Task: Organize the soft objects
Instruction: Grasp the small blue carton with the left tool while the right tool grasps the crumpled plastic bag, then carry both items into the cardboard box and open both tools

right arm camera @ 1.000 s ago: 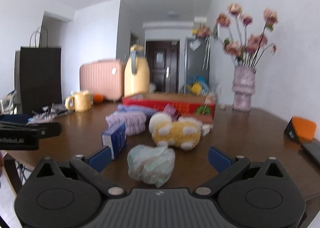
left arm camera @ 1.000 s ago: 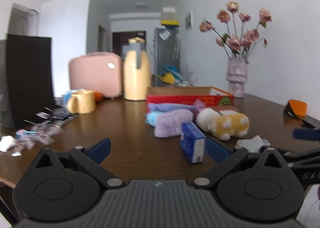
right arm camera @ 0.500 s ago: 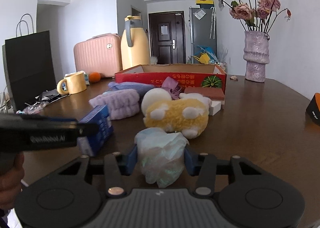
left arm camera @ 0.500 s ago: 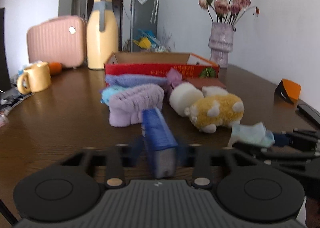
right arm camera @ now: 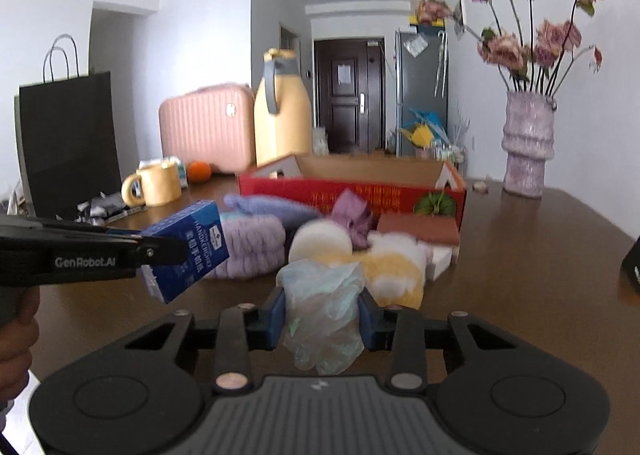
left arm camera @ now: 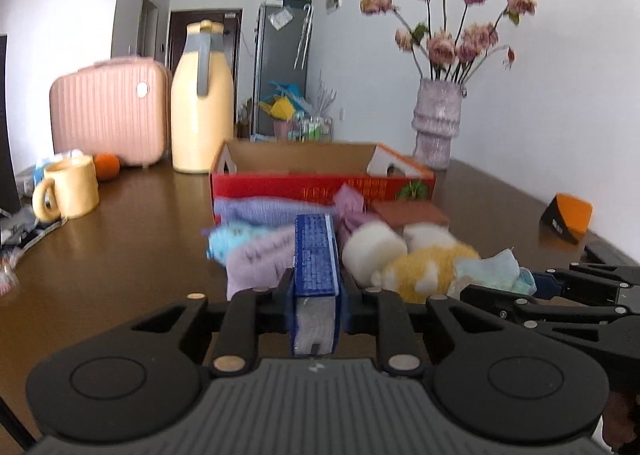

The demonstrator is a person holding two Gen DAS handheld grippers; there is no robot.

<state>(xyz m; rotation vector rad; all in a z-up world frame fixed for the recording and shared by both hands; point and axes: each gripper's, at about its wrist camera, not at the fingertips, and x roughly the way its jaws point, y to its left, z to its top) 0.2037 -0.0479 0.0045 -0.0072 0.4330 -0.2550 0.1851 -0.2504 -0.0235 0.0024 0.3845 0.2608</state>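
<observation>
My left gripper (left arm camera: 316, 289) pinches a blue tissue pack (left arm camera: 315, 255) upright between its pads, jaws still closing; the right wrist view shows the pack (right arm camera: 188, 251) held clear of the table. My right gripper (right arm camera: 322, 315) is closing on a crumpled pale plastic bag (right arm camera: 324, 303), with both pads pressing into it. Just ahead lie a lilac fluffy band (right arm camera: 248, 247), a yellow-and-white plush (right arm camera: 396, 271) and other soft pieces. Behind them stands an open red cardboard box (right arm camera: 360, 191), also in the left wrist view (left arm camera: 280, 185).
On the brown table (left arm camera: 120, 247) stand a yellow mug (left arm camera: 70, 191), a yellow thermos jug (left arm camera: 202, 103), a pink case (left arm camera: 108, 111) and a lilac vase of dried flowers (right arm camera: 528, 143). A black paper bag (right arm camera: 68, 143) stands left; an orange-black block (left arm camera: 566, 217) lies right.
Both grippers went from wide open to closed, the left on the tissue pack and the right on the plastic bag. Both moved forward toward the red box, and the pack has come off the table.
</observation>
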